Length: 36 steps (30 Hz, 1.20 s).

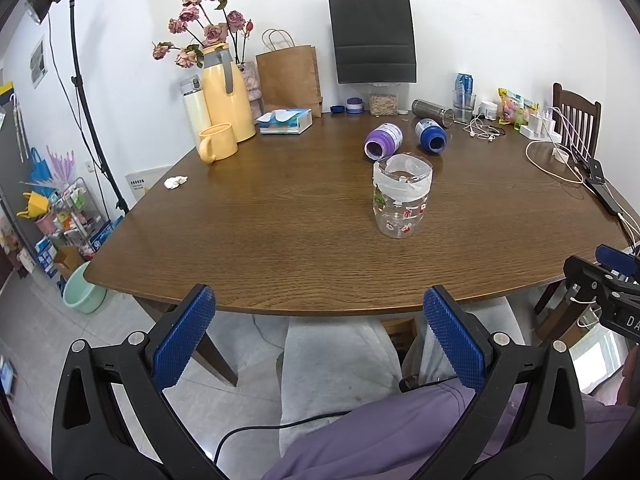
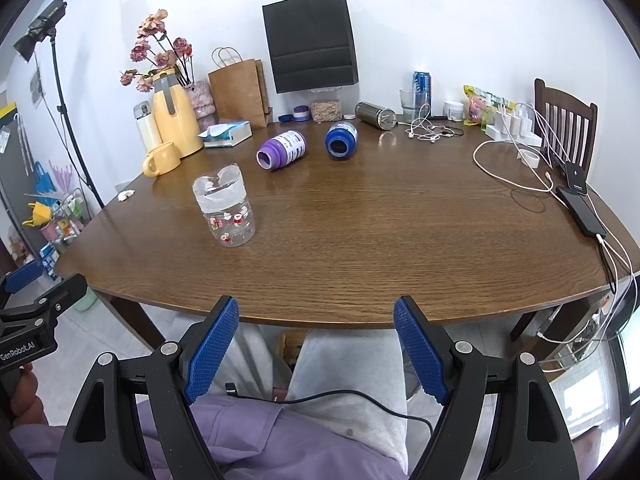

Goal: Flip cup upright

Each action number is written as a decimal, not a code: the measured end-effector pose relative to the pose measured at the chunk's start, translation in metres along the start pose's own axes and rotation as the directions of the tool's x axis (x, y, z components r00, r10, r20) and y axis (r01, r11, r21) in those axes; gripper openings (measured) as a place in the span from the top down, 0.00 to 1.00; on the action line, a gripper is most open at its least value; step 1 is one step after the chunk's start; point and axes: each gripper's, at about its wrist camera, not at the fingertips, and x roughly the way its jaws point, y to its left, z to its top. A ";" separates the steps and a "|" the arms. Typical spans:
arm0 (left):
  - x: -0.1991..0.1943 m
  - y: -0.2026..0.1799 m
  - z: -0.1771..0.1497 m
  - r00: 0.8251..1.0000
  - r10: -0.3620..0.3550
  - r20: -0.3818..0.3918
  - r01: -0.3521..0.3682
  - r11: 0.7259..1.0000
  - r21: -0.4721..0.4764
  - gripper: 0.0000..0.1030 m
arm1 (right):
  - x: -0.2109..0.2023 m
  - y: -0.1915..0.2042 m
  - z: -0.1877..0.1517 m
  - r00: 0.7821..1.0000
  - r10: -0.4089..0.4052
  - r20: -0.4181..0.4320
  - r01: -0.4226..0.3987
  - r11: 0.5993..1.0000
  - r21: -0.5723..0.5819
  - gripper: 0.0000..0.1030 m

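A clear plastic cup (image 1: 401,200) (image 2: 225,205) with red prints and white tape around its rim stands upright on the brown wooden table (image 1: 280,240) (image 2: 380,240). Behind it a purple cup (image 1: 383,141) (image 2: 281,149) and a blue cup (image 1: 430,136) (image 2: 341,140) lie on their sides with their mouths toward me. My left gripper (image 1: 319,336) is open, held off the table's near edge over the person's lap. My right gripper (image 2: 316,344) is open too, in front of the near edge. Both hold nothing.
At the back left stand a yellow mug (image 1: 217,142), a yellow thermos jug (image 1: 226,88), a tissue box (image 1: 285,121) and paper bags (image 1: 372,36). Cables, earphones (image 2: 428,130), a phone (image 2: 582,210) and a chair (image 2: 564,120) are at the right.
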 end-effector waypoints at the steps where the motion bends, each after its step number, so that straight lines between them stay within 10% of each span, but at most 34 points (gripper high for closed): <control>1: 0.000 0.000 0.000 1.000 0.000 0.000 0.000 1.000 0.000 0.00 | 0.000 0.000 0.000 1.000 0.000 -0.001 0.000 1.000 0.001 0.18; 36: 0.003 0.003 -0.003 1.000 0.000 -0.005 0.000 1.000 0.000 0.00 | 0.000 0.000 0.000 1.000 -0.002 -0.005 0.002 1.000 -0.001 0.18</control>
